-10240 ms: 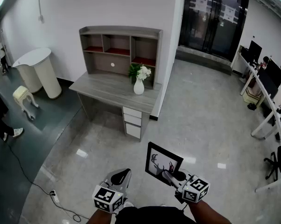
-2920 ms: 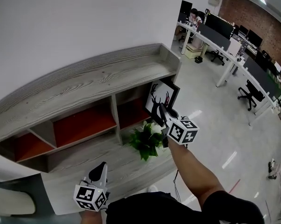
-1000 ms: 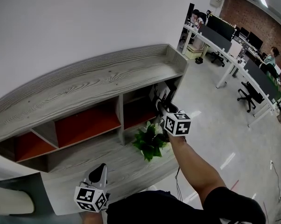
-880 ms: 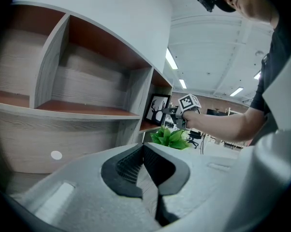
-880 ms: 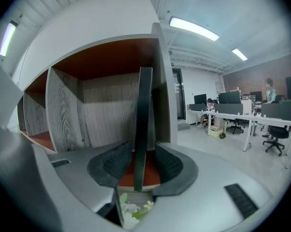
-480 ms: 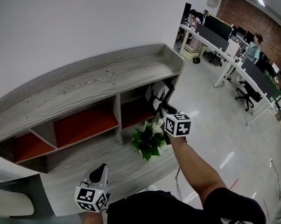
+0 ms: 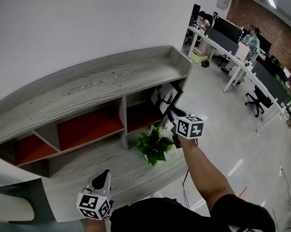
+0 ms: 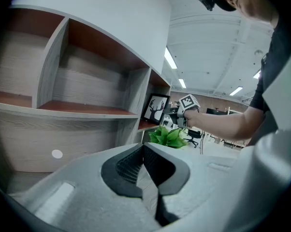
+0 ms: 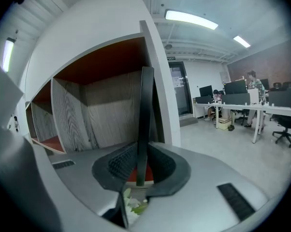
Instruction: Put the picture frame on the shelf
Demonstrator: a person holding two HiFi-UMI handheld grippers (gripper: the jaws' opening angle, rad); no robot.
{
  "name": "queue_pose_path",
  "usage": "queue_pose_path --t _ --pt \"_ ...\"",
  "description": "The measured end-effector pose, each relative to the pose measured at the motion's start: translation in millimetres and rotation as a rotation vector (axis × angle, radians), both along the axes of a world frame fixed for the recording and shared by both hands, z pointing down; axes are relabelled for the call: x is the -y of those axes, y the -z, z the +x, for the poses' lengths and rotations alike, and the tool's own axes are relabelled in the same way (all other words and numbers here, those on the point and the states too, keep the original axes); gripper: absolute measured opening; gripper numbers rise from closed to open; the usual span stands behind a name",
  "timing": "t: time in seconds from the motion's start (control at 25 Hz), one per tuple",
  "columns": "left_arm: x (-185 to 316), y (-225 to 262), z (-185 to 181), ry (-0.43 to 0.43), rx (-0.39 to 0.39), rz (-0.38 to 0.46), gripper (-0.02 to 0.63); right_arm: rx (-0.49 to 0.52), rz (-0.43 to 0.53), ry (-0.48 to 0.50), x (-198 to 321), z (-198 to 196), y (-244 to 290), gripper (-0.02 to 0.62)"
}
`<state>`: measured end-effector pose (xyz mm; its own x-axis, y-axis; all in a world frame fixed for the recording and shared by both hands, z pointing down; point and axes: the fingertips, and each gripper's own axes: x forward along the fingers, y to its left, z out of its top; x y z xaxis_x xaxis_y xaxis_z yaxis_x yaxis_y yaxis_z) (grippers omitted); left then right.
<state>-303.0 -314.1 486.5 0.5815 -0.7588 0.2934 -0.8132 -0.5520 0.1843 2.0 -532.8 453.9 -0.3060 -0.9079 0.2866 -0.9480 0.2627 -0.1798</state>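
The black picture frame [image 7: 165,98] with a deer print stands upright in the right compartment of the grey shelf unit [image 7: 111,81], on its red floor. My right gripper [image 7: 173,114] is just in front of that compartment. In the right gripper view the picture frame [image 9: 144,124] shows edge-on in the gap of the right gripper [image 9: 138,151]. The jaws are closing, and a sliver of red floor still shows beside the edge, so the pads do not press it. My left gripper [image 7: 103,175] hangs low over the desk, shut and empty; its fingertips meet in the left gripper [image 8: 143,146] view.
A leafy green plant with white flowers [image 7: 154,146] stands on the desk [image 7: 87,170] right under my right arm. Two more red-floored compartments lie to the left. Office desks, chairs and people are at the far right.
My right gripper has drawn back slightly to the right from the compartment. More of the frame shows, and it stays standing in the shelf. The left gripper has not moved.
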Motion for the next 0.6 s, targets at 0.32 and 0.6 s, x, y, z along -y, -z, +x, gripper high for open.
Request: queue_pose_path --t 0.32,0.6 --pt "-3.0 0.6 8.4 0.002 0.006 -0.004 0.009 -0.059 0.002 -0.006 -3.4 -0.5 -1.6 0.173" --pt "-7.9 0.3 28.7 0.001 0.014 -0.004 0.009 -0.061 0.013 0.029 -20.9 5.9 0.8 0.21"
